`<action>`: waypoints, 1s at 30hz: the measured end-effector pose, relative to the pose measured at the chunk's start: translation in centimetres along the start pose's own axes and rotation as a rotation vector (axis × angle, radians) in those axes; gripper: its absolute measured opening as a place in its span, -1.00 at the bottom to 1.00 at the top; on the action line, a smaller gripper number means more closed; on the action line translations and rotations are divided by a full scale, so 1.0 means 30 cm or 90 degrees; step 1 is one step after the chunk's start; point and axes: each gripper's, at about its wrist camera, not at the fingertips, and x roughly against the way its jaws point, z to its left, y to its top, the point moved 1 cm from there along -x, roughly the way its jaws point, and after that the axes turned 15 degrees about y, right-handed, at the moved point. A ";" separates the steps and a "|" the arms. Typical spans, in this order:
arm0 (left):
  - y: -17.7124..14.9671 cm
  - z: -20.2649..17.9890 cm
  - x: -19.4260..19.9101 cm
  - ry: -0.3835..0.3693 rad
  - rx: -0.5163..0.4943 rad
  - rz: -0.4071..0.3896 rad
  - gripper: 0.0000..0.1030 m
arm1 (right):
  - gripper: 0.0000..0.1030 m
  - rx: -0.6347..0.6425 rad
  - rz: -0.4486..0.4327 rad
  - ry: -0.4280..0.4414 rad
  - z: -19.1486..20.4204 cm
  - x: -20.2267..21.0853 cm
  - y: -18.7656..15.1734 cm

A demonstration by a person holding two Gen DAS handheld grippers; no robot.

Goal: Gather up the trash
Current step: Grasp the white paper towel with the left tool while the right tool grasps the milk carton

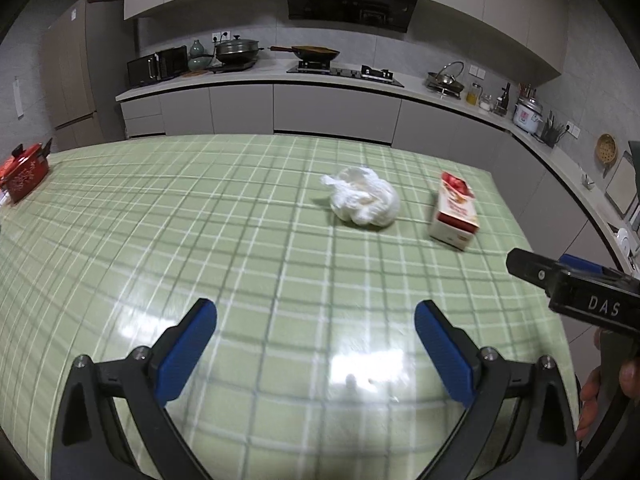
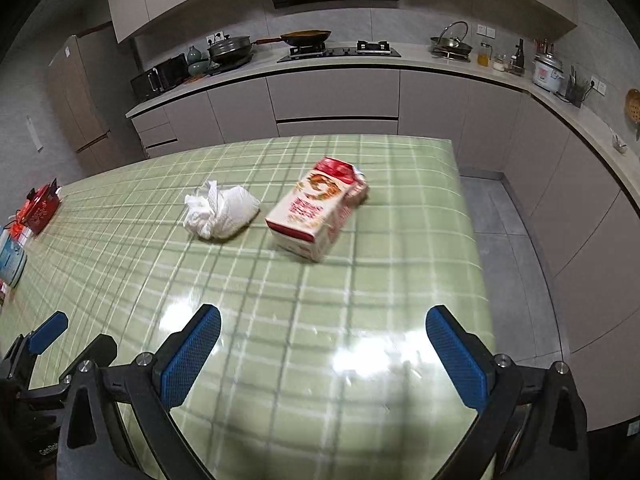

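Observation:
A crumpled white plastic bag (image 1: 365,199) lies on the green checked table (image 1: 200,240), and a red-and-white carton (image 1: 455,213) lies on its side to its right. Both show in the right wrist view, the bag (image 2: 221,210) and the carton (image 2: 318,209). My left gripper (image 1: 316,322) is open and empty, above the table well short of the bag. My right gripper (image 2: 324,328) is open and empty, short of the carton. The right gripper also shows at the right edge of the left wrist view (image 1: 568,284).
A red patterned pot (image 1: 25,171) sits at the table's far left edge, with small packets (image 2: 12,256) near it. The table's right edge (image 2: 472,240) drops to a grey tiled floor. Kitchen counters with cookware run behind and to the right.

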 end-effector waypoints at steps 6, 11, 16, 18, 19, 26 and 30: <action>0.081 -0.018 -0.148 -0.025 -0.001 0.018 0.92 | 1.00 -0.014 0.017 0.001 -0.011 -0.162 0.086; 0.118 -0.068 -0.242 -0.046 -0.018 0.041 0.90 | 1.00 -0.036 0.035 0.007 -0.068 -0.283 0.158; 0.144 -0.127 -0.281 -0.062 -0.026 0.047 0.90 | 0.86 -0.029 0.061 -0.006 -0.122 -0.354 0.196; 0.162 -0.162 -0.291 -0.073 -0.030 0.046 0.90 | 0.84 -0.039 0.056 -0.008 -0.160 -0.355 0.203; 0.172 -0.180 -0.296 -0.074 -0.035 0.046 0.90 | 0.82 -0.042 0.055 -0.008 -0.177 -0.355 0.208; 0.238 -0.263 -0.360 -0.083 -0.057 0.054 0.81 | 0.72 -0.037 0.060 -0.005 -0.256 -0.384 0.262; 0.253 -0.270 -0.397 -0.084 -0.061 0.068 0.78 | 0.68 -0.030 0.064 0.000 -0.280 -0.402 0.290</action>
